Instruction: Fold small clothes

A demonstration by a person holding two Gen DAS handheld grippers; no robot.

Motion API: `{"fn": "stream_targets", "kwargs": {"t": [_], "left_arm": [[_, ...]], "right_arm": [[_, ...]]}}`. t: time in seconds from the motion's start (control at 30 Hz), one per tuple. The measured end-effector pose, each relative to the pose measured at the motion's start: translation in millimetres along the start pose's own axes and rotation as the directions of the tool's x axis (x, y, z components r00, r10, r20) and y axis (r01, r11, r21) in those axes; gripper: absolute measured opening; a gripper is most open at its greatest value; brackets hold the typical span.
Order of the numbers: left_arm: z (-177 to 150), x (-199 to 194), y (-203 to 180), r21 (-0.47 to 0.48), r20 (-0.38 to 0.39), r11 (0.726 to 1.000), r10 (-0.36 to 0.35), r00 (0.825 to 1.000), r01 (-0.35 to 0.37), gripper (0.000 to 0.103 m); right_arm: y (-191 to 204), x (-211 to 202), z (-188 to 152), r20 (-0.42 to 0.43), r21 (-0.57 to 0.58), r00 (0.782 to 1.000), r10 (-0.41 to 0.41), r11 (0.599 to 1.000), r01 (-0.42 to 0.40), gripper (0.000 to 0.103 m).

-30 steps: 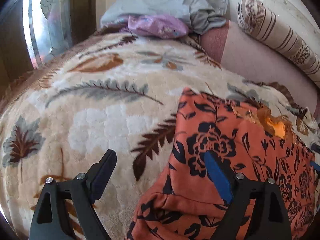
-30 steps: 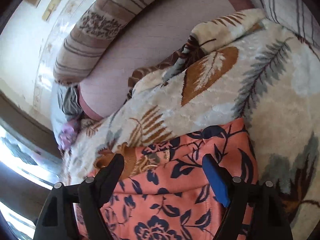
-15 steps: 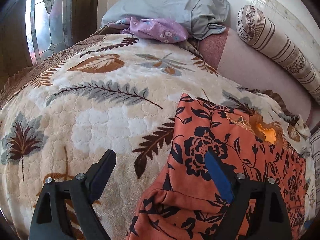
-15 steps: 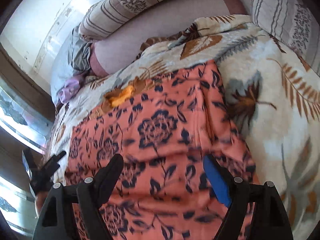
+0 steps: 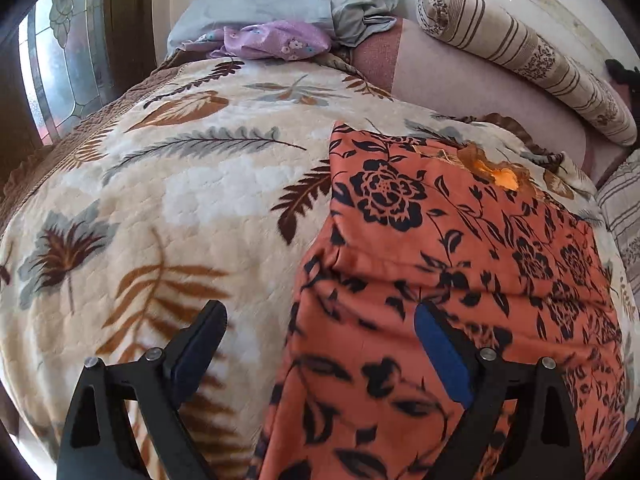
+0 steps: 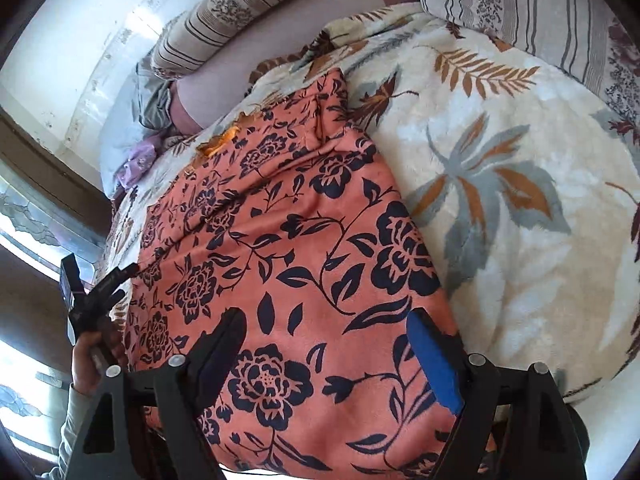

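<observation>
Both grippers' jaws stand released over the orange floral garment on the bed; clenching mid-panel would likely bunch the cloth between them.

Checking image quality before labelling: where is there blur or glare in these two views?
Left wrist: orange floral garment and blanket smear near the lens, farther pillows sharp. Right wrist: window at left blown out, garment print crisp; both views bulge, fisheye.

Both wrist views angle down, close over bed; share orange floral garment.
</observation>
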State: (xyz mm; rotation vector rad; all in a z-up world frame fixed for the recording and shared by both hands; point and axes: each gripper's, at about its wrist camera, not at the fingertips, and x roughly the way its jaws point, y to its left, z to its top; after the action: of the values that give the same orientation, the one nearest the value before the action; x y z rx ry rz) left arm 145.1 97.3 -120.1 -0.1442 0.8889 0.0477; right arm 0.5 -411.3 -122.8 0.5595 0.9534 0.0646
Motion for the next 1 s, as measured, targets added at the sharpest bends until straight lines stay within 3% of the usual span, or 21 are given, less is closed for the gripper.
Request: {"fn": "stream_targets", "kwargs": {"t": [0.17, 0.27, 0.43, 0.47, 0.5, 0.53, 0.57, 0.67, 0.73, 0.87, 1.0], "left_arm": [[-52.6, -53.1, 33.6, -0.016, -0.059, 0.996, -0.094, 0.994, 0.093, 0.095], [-85.3, -66.5, 49.0, -0.047, -0.129, 0.992, -0.121, 0.984, 0.116, 0.095], [-119.2, -72.6, 60.6, -0.114, -0.200, 0.987, -0.135, 0.970, 0.114, 0.095], [-123.3, -76.6, 61.3, -0.130, -0.197, 0.985, -0.140, 0.970, 0.116, 0.095], [-126.3, -81.1, 61.7, -0.140, -0.187, 0.983, -0.144, 0.972, 0.119, 0.095], [-129.0, -85.0, 60.1, -0.139, -0.180, 0.983, -0.144, 0.973, 0.119, 0.095], [-131.4, -88.4, 59.2, -0.134, -0.179, 0.984, -0.139, 0.974, 0.116, 0.095], [-139.3, -77.8, 54.0, -0.094, -0.232, 0.992, -0.101, 0.968, 0.081, 0.093], [-144.5, -64.3, 52.8, -0.087, -0.297, 0.995, -0.078, 0.952, 0.054, 0.071], [-144.6, -70.2, 57.1, -0.119, -0.273, 0.991, -0.088, 0.958, 0.057, 0.050], [-147.6, -73.8, 59.0, -0.130, -0.263, 0.989, -0.098, 0.960, 0.065, 0.038]], "right_arm": [[-36.1, 3.4, -1.4, -0.117, 0.002, 0.993, 0.006, 1.000, -0.006, 0.085], [-44.5, 12.5, -4.5, -0.181, 0.009, 0.978, 0.099, 0.995, -0.099, 0.085], [-61.9, 10.8, -14.8, -0.171, 0.090, 0.957, 0.236, 0.971, -0.223, 0.081], [-63.8, 9.2, -17.6, -0.174, 0.099, 0.952, 0.251, 0.967, -0.236, 0.074], [-63.8, 7.0, -20.2, -0.176, 0.097, 0.952, 0.252, 0.966, -0.238, 0.059], [-62.9, 4.2, -23.5, -0.176, 0.091, 0.950, 0.256, 0.966, -0.243, 0.054], [-63.2, 1.9, -26.4, -0.176, 0.085, 0.948, 0.264, 0.964, -0.253, 0.049], [-66.1, 4.0, -32.3, -0.197, 0.076, 0.950, 0.242, 0.970, -0.232, 0.048], [-66.4, 9.4, -34.9, -0.220, 0.067, 0.949, 0.226, 0.974, -0.217, 0.049], [-67.0, 10.3, -36.3, -0.213, 0.038, 0.952, 0.222, 0.975, -0.219, 0.050], [-72.3, 12.2, -38.6, -0.206, 0.060, 0.948, 0.241, 0.971, -0.233, 0.050]]}}
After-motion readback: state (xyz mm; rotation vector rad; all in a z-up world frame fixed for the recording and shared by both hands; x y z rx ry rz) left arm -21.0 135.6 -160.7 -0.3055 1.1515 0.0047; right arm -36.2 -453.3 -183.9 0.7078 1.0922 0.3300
